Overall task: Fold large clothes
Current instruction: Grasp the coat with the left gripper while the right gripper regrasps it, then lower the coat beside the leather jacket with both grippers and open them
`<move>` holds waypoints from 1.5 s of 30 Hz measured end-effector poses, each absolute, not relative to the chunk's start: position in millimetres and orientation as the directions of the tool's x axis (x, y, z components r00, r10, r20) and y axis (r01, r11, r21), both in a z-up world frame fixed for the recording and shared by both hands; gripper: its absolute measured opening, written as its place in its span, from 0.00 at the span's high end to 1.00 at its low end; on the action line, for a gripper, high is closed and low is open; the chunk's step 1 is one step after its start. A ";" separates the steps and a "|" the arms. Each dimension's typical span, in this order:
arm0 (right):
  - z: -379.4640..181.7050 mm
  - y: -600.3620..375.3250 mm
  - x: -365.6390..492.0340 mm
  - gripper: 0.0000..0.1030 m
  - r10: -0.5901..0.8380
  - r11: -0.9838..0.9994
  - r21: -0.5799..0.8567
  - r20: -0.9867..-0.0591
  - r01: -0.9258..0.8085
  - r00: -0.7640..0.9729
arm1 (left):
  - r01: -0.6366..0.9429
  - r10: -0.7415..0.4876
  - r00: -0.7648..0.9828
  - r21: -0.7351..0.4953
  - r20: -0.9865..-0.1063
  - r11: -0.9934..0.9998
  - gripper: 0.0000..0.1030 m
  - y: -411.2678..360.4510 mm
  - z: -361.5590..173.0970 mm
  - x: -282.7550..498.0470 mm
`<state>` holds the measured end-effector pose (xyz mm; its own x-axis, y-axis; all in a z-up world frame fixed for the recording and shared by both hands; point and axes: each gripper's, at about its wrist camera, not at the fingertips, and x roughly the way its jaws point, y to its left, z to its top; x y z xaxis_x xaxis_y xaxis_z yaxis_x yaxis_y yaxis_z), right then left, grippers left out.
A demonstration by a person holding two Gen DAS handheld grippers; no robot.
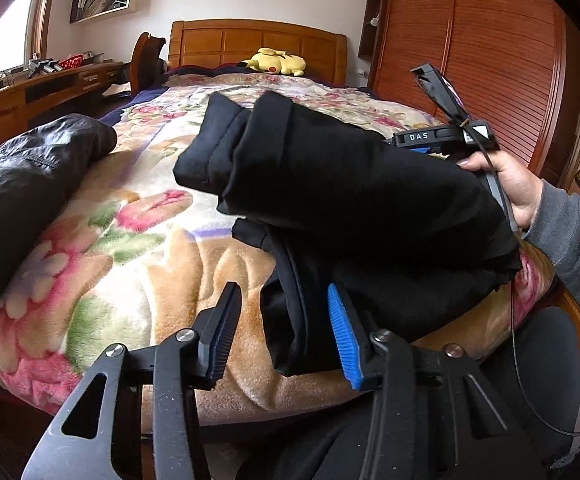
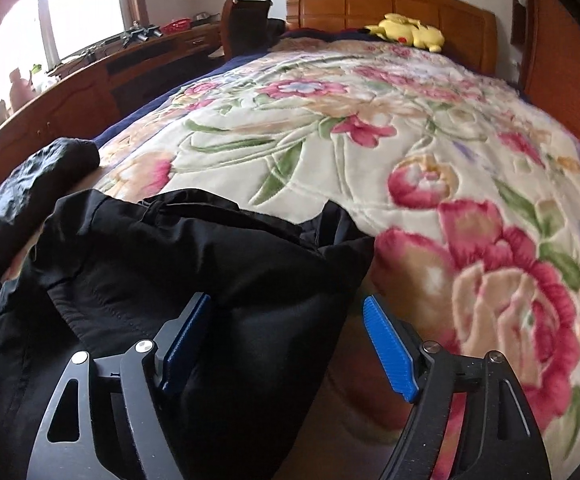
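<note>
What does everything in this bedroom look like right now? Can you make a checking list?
Surface: bed with floral blanket.
Job's things: black garment, bundled and lifted above the blanket.
Clutter: dark jacket on the bed's left side; yellow plush toy by the headboard.
Grippers: left gripper jaws open, fabric between them; right gripper jaws open, fabric between them.
Cables: thin black cable hanging from the right hand.
Surroundings: wooden desk, wardrobe.

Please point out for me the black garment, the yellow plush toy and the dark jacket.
black garment (image 1: 350,184): left wrist view, upper folded layer.
yellow plush toy (image 2: 406,32): right wrist view, its body.
dark jacket (image 1: 26,184): left wrist view, middle.
</note>
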<state>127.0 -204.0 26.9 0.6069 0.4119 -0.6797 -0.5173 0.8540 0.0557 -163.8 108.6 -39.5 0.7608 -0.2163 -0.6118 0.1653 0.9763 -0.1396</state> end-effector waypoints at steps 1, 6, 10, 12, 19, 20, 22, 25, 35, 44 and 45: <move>24.8 -204.7 129.5 0.23 0.420 0.853 0.073 -0.683 -0.516 0.597 | 0.163 -0.220 0.757 -0.147 -0.616 0.976 0.55 108.3 -41.3 -163.3; 11.6 -207.3 147.0 0.23 0.487 0.831 0.196 -0.708 -0.521 0.511 | 0.158 -0.238 0.749 -0.181 -0.618 0.971 0.57 105.8 -45.6 -163.3; 7.8 -207.6 156.0 0.23 0.511 0.816 0.236 -0.719 -0.527 0.470 | 0.178 -0.260 0.747 -0.194 -0.611 0.965 0.71 101.5 -41.6 -165.3; 7.3 -208.7 158.4 0.26 0.521 0.809 0.250 -0.722 -0.531 0.454 | 0.186 -0.266 0.746 -0.193 -0.610 0.963 0.79 99.1 -39.9 -166.5; 20.6 -212.9 140.4 0.71 0.534 0.795 0.205 -0.683 -0.571 0.499 | 0.172 -0.252 0.777 -0.192 -0.576 0.966 0.95 102.0 -29.4 -170.4; 25.1 -213.6 135.3 0.76 0.532 0.795 0.187 -0.671 -0.577 0.517 | 0.170 -0.251 0.783 -0.193 -0.569 0.967 0.95 102.9 -27.2 -171.6; 33.5 -214.2 123.0 0.81 0.530 0.798 0.160 -0.644 -0.581 0.551 | 0.168 -0.246 0.799 -0.189 -0.549 0.967 0.96 106.0 -20.2 -174.5; 45.0 -209.8 107.1 0.84 0.529 0.795 0.115 -0.612 -0.596 0.588 | 0.163 -0.230 0.824 -0.171 -0.518 0.972 0.96 110.9 -8.1 -178.4; 97.9 -169.1 62.8 0.87 0.523 0.789 -0.034 -0.488 -0.614 0.699 | 0.099 -0.156 0.883 -0.148 -0.443 0.984 0.97 160.5 13.0 -166.6; 126.7 -106.5 50.2 0.88 0.502 0.781 -0.132 -0.448 -0.610 0.740 | 0.048 -0.082 0.937 -0.108 -0.340 0.993 0.97 225.5 46.6 -139.7; 130.4 -95.9 51.8 0.88 0.503 0.778 -0.141 -0.444 -0.612 0.741 | 0.041 -0.072 0.940 -0.097 -0.333 0.994 0.97 232.9 49.3 -138.0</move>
